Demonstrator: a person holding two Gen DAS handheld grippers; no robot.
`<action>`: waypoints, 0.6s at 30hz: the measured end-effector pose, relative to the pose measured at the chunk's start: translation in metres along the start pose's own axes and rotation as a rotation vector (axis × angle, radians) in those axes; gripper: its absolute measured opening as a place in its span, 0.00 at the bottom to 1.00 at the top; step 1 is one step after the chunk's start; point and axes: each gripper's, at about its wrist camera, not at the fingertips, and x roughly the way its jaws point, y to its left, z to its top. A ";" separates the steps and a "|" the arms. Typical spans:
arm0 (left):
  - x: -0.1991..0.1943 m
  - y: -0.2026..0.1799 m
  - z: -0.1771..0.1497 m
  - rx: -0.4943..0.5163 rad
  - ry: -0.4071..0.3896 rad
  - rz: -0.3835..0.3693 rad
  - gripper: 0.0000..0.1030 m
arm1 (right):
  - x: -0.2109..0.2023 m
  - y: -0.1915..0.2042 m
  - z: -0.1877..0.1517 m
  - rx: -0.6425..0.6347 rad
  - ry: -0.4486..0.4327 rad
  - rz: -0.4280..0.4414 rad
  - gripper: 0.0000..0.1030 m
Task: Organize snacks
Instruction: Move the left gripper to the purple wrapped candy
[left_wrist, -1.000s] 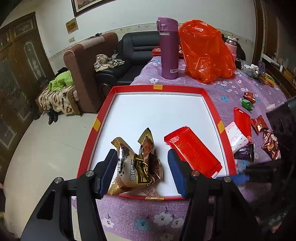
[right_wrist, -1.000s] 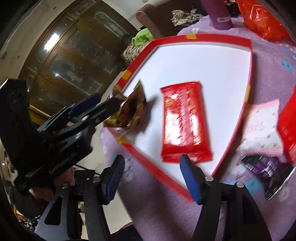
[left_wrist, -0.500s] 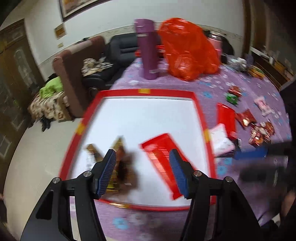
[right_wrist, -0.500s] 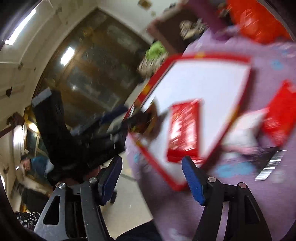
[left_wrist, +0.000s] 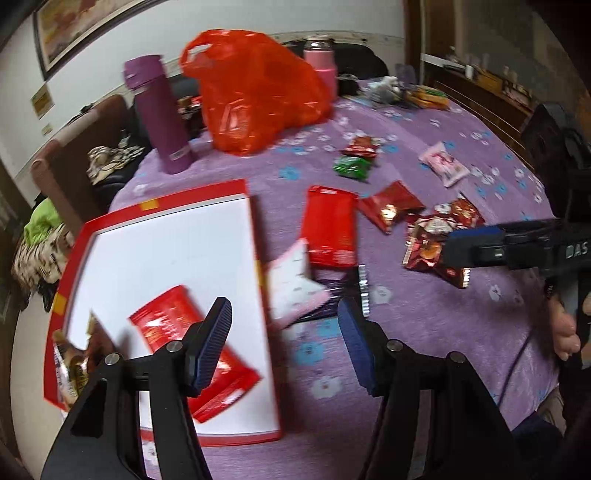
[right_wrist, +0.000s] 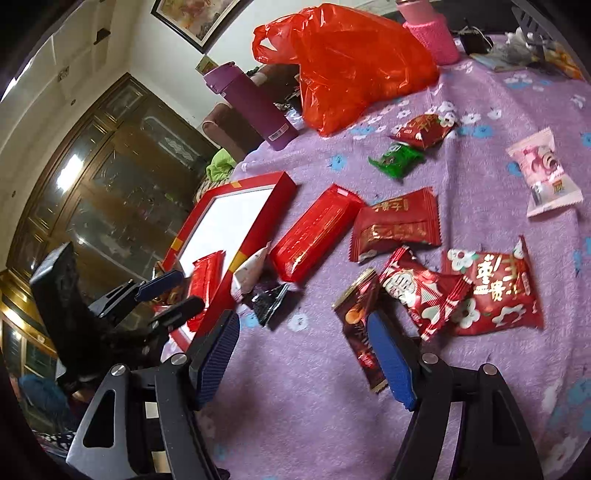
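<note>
A red-rimmed white tray (left_wrist: 166, 236) lies on the purple cloth and holds a long red packet (left_wrist: 192, 347) and a gold-brown packet (left_wrist: 70, 354). My left gripper (left_wrist: 282, 343) is open and empty over the tray's right rim, near a white-pink packet (left_wrist: 291, 280) and a dark packet (left_wrist: 332, 291). My right gripper (right_wrist: 303, 354) is open and empty above the cloth, beside a brown packet (right_wrist: 360, 325). Several red packets lie loose, such as a long red one (right_wrist: 314, 232). The tray also shows in the right wrist view (right_wrist: 258, 184).
A purple flask (left_wrist: 159, 114), an orange plastic bag (left_wrist: 255, 103) and a pink flask (left_wrist: 321, 62) stand at the back. A green packet (right_wrist: 397, 157) and a pink packet (right_wrist: 543, 173) lie further out. Sofas stand beyond the table's left edge.
My left gripper has swung right from over the gold-brown packet to the tray's right rim. My right gripper has moved right, away from the tray, over the loose packets.
</note>
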 end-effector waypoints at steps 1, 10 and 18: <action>0.001 -0.004 0.000 0.009 0.002 -0.009 0.57 | 0.000 0.000 -0.001 -0.016 -0.004 -0.012 0.72; 0.013 -0.020 -0.001 0.051 0.053 -0.049 0.57 | 0.009 -0.021 0.000 -0.058 0.039 -0.157 0.71; 0.018 -0.029 -0.007 0.090 0.090 -0.108 0.57 | 0.025 0.004 -0.006 -0.264 0.077 -0.302 0.56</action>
